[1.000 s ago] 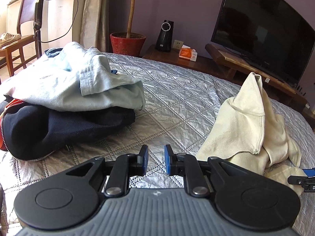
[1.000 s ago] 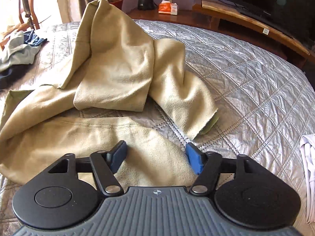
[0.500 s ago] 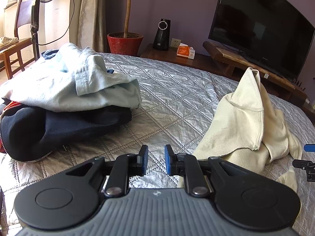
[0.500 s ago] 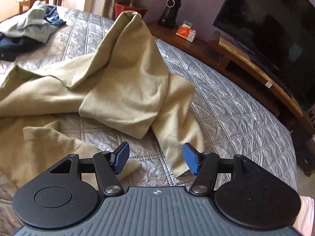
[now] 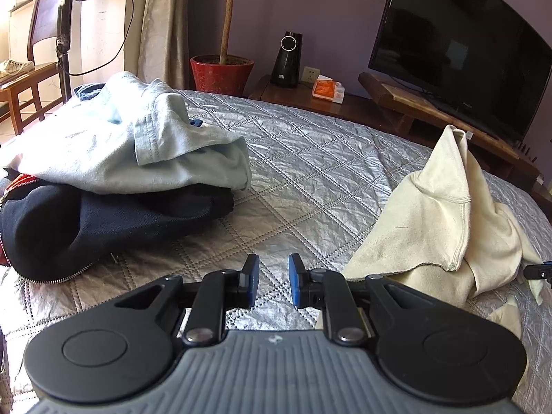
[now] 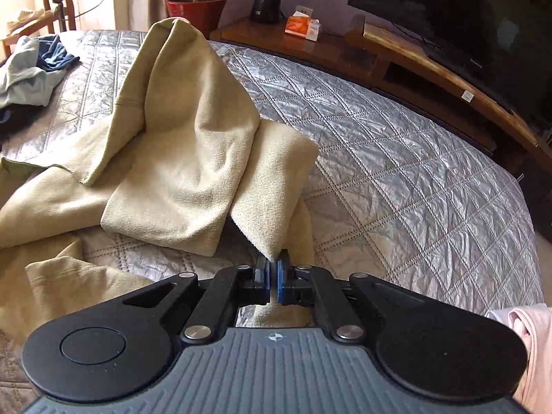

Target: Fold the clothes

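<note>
1. While the right gripper is held low over the bed, its two blue pads are seen pressed together on a corner of the beige garment, with cloth pinched between them.
2. Ahead of those closed jaws, the beige garment is seen rising into a tall peak, and its other folds are spread to the left of the right gripper across the silver quilt.
3. A second flap of the same cloth is seen low and to the left of the right gripper, lying flat on the quilt.
4. The left gripper is seen hovering above bare quilt, its blue pads parted by a narrow gap and nothing held between them.
5. To the right of the left gripper, the beige garment is seen heaped, just beside the gripper's right arm.
6. Ahead and to the left of the left gripper, a pale blue garment is seen lying on top of a dark navy jacket, well apart from the beige one.
7. Far ahead of both grippers, a television on a wooden stand and a red plant pot are seen beyond the bed.
</note>
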Motion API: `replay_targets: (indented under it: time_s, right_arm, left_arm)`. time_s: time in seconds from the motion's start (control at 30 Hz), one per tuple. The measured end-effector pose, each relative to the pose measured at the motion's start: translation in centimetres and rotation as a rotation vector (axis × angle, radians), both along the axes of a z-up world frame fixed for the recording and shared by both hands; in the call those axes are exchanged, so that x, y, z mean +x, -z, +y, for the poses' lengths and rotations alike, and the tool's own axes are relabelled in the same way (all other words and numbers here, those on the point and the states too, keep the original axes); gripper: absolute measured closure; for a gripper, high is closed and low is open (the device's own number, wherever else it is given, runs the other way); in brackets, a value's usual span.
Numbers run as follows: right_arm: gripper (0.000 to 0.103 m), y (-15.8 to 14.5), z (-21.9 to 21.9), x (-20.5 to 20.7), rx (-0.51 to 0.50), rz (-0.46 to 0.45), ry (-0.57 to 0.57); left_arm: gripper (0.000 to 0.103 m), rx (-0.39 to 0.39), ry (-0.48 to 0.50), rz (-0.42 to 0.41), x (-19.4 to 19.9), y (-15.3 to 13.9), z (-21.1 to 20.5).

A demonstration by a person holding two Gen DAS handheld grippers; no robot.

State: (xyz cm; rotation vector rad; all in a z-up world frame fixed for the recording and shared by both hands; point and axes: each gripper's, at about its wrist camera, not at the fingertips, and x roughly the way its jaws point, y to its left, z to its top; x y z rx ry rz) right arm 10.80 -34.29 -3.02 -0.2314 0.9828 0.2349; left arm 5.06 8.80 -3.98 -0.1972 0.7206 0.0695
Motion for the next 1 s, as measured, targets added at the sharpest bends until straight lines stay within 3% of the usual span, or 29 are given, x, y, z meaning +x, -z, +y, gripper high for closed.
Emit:
replay_targets:
  time_s: [0.17,0.23,0.27,0.37,0.4,0.43,0.47,0.5,0.53,0.67,0.87,0.93,0.97,1.0]
  right_arm:
    - [0.098,-2.6,-0.9,-7.0,0.081,0.229,-0.039]
    - [0.097,-4.3,-0.8,-9.6,0.052,0.237,-0.061]
    - [0.097,-5.5,-0.4,-10.8,0.045,0.204,-0.092]
    - [0.082,-9.3,2.3,-12.7,0.124,0.036,-0.240]
    - [0.068,-10.0,3.4,-12.8,0.105,-0.007,-0.279]
    - [0.061,-10.4,5.3,-12.6,0.025,-0.081,-0.324]
    - [0.048,-10.4,6.7,-12.2,-0.043,-0.160,-0.367]
    - [0.039,-10.1,7.8,-11.3,-0.069,-0.213,-0.409]
    - [0.038,-9.3,8.4,-10.8,-0.110,-0.230,-0.456]
    - [0.046,-5.9,10.4,-9.1,-0.300,-0.268,-0.645]
    - [0.048,-0.7,13.3,-6.6,-0.589,-0.321,-0.925]
    - [0.073,-1.3,12.8,-5.0,-0.549,-0.313,-0.884]
    - [0.103,-1.7,12.5,-4.2,-0.522,-0.307,-0.856]
    - [0.103,-2.2,12.1,-3.4,-0.495,-0.302,-0.828]
  left_arm:
    - [0.088,-0.006,-0.005,-0.006,-0.1,-0.2,0.3]
    - [0.088,-0.010,-0.010,-0.010,-0.2,-0.3,0.5]
    - [0.088,-0.010,-0.012,-0.011,-0.2,-0.4,0.4]
    - [0.088,-0.004,-0.015,-0.013,-0.1,-0.5,0.3]
    - [0.088,-0.003,-0.016,-0.012,-0.1,-0.4,0.2]
    - [0.088,0.001,-0.018,-0.011,-0.1,-0.4,0.1]
    - [0.088,0.006,-0.018,-0.010,-0.1,-0.4,0.0]
    - [0.088,0.011,-0.017,-0.008,-0.1,-0.3,0.0]
    - [0.088,0.015,-0.015,-0.005,-0.1,-0.2,-0.1]
    - [0.088,0.020,-0.012,0.000,0.0,-0.1,0.0]
    - [0.088,-0.012,-0.018,-0.006,0.3,-0.2,0.5]
    - [0.088,-0.008,-0.009,-0.005,0.3,-0.2,0.3]
    - [0.088,-0.003,-0.004,-0.005,0.3,-0.2,0.1]
    - [0.088,0.003,-0.001,-0.007,0.2,-0.2,0.0]
